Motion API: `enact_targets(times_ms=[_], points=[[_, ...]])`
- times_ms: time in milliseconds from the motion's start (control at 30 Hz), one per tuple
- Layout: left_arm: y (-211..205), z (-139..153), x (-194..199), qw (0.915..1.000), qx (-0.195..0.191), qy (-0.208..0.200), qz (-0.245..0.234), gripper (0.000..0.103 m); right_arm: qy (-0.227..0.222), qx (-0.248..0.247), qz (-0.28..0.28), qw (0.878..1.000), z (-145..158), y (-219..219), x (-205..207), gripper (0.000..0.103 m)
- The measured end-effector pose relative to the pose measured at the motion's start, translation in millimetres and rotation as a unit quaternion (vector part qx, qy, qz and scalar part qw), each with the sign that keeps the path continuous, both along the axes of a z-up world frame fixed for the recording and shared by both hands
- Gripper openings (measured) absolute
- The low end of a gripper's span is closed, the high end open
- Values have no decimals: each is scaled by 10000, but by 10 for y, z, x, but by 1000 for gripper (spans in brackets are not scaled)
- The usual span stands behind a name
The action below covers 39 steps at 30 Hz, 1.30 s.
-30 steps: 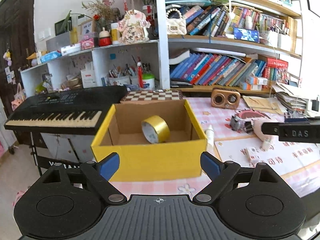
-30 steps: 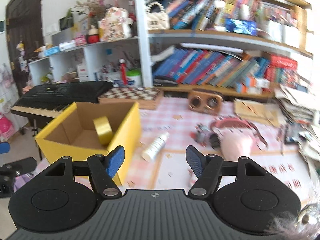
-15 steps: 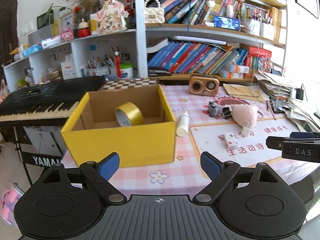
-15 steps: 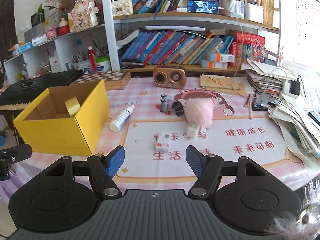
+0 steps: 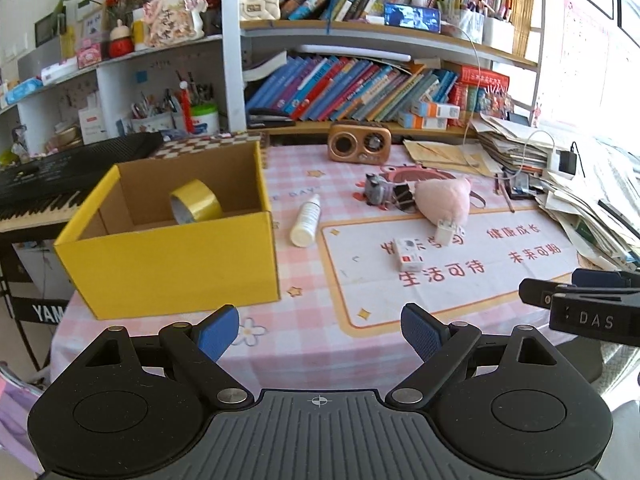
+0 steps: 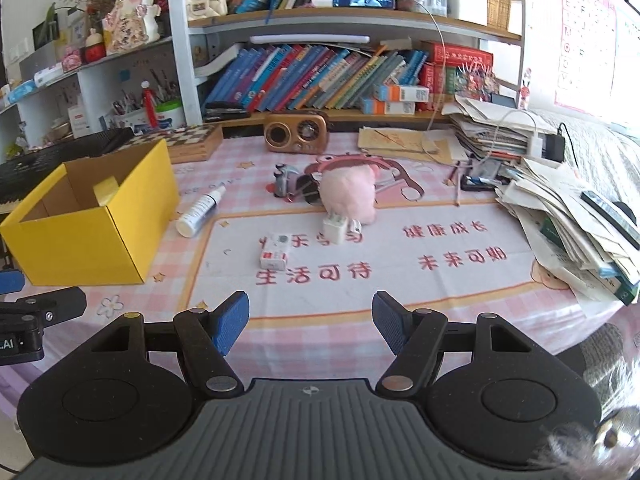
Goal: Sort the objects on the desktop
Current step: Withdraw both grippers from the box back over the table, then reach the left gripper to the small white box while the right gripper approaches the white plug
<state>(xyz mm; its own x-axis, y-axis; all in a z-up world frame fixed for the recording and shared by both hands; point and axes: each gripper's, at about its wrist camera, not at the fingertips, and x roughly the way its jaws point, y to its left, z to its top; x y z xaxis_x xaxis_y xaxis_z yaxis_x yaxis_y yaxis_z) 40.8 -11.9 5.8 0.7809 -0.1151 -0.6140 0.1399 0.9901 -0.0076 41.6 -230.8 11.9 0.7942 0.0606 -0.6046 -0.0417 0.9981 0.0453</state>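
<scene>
Left wrist alone shows whole tape roll [image 5: 195,206] inside box [image 5: 176,264].

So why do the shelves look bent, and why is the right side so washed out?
Left wrist view: the fisheye lens bows the bookshelf, and daylight bleaches the paper stack. Right wrist view: same curving, glare whitens the wall chart; the yellow box stays sharp.

Ahead of my grippers the printed mat [image 6: 400,280] lay bare. Further in, a small white box [image 6: 274,258], charger [image 6: 334,229] and pink plush [image 6: 350,192] blocked the way; the yellow box [image 6: 96,240] walled the left, paper stacks [image 6: 568,224] the right.
</scene>
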Motion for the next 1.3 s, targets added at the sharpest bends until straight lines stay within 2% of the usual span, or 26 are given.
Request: enact_targets(times_ms=[733,1067,1300], points=[[-497,-210,407,9985,-2,429,-338,91,401,-100,-192,9990,-178,-367,357,67],[-800,-303,726,9973,41,574,-462,91,590,-77,-162,9981,-269,-597,715,67],[-1009,-401,996,9966,105,740,-352,91,753,-83,114,9971,-371,-731,1041,66]])
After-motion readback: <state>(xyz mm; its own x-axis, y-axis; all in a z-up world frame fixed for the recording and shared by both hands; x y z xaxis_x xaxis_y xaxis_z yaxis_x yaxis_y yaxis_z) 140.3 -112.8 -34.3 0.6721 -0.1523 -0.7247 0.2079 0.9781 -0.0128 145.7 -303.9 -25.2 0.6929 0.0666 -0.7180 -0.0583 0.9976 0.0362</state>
